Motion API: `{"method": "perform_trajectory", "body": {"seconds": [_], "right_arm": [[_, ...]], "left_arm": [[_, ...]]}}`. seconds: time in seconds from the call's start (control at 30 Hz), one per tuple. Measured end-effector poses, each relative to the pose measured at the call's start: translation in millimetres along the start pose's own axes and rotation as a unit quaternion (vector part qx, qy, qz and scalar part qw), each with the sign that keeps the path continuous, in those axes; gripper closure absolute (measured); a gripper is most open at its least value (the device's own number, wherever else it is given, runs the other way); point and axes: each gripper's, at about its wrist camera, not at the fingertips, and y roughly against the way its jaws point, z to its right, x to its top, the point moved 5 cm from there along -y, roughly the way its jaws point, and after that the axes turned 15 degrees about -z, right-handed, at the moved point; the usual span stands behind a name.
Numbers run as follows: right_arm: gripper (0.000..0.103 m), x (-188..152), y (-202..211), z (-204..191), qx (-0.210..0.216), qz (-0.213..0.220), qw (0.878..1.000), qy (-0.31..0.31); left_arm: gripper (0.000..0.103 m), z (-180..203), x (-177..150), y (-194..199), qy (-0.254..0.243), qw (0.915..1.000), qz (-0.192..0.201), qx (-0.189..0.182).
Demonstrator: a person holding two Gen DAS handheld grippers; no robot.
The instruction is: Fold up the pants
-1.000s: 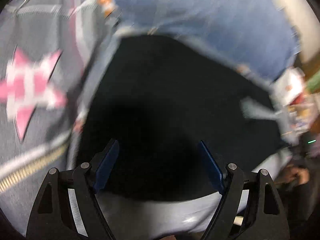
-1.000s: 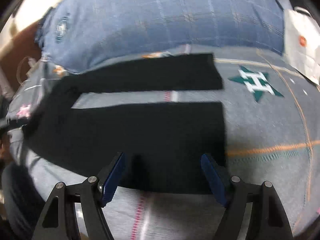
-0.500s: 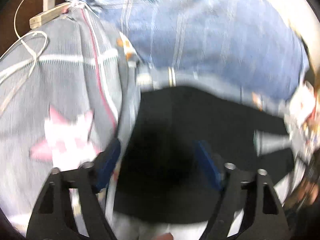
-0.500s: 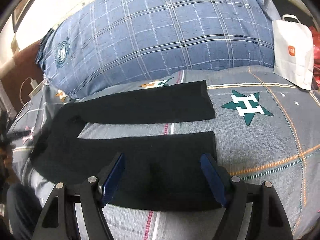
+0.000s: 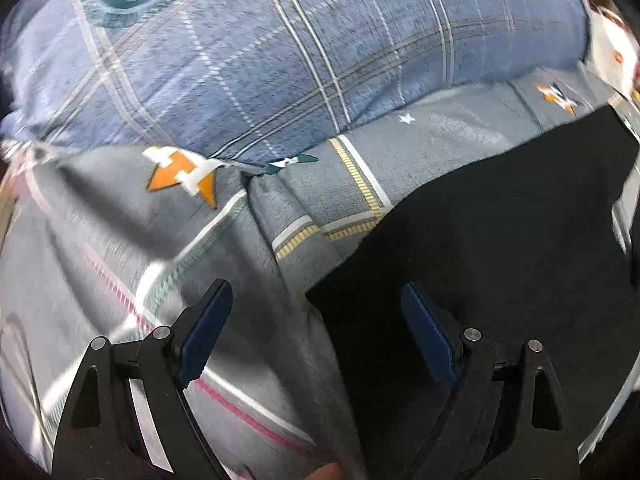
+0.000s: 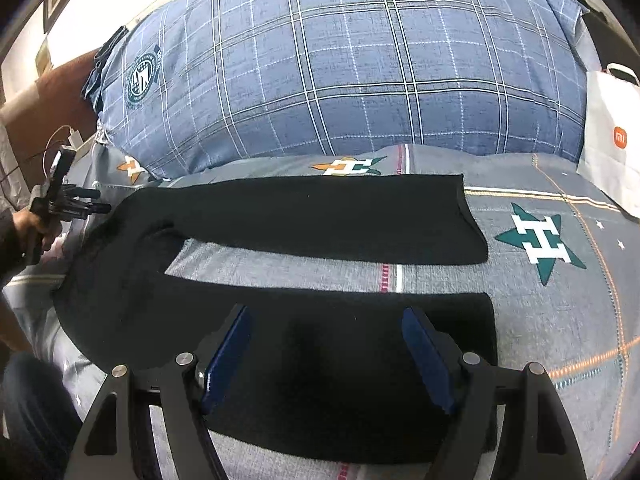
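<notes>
Pants (image 6: 280, 280) lay flat on the bed (image 6: 560, 320), 2 legs apart; my left gripper (image 5: 316, 312) and right gripper (image 6: 326, 344) both gaped, empty; I feared pinching bedsheet too

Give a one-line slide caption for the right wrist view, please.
Open right gripper above the near leg of black pants spread flat on a bed, plaid pillow behind.

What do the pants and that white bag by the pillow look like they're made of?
Pants: soft matte black fabric, probably knit; they lie limp and flat, with no sheen. Bag: likely paper, since it stands stiff with crisp edges and a smooth white face.
</notes>
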Motion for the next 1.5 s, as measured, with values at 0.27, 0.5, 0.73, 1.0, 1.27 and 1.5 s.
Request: {"method": "perform_trajectory", "body": {"seconds": [0.27,0.5,0.73,1.0,1.27,1.5], "right_arm": [[0.026,9,-2,2,0.004,0.002,1.000,-0.010],[0.026,12,1,0,0.006,0.010,1.000,-0.009],[0.026,12,3,3,0.004,0.014,1.000,-0.015],[0.026,14,4,5,0.004,0.019,1.000,-0.022],[0.026,16,14,14,0.010,0.043,0.998,-0.046],[0.026,19,37,37,0.005,0.092,0.992,-0.091]], "left_arm": [[0.026,20,-3,-32,-0.113,0.9918,-0.056,-0.017],[0.042,28,3,-38,-0.124,0.9905,-0.053,-0.029],[0.042,24,8,-37,-0.100,0.9917,-0.062,-0.052],[0.069,24,8,-35,-0.055,0.9909,-0.056,-0.109],[0.098,24,-4,-1,-0.029,0.9961,-0.012,-0.082],[0.098,29,-20,52,-0.023,0.9986,0.036,-0.031]]}}
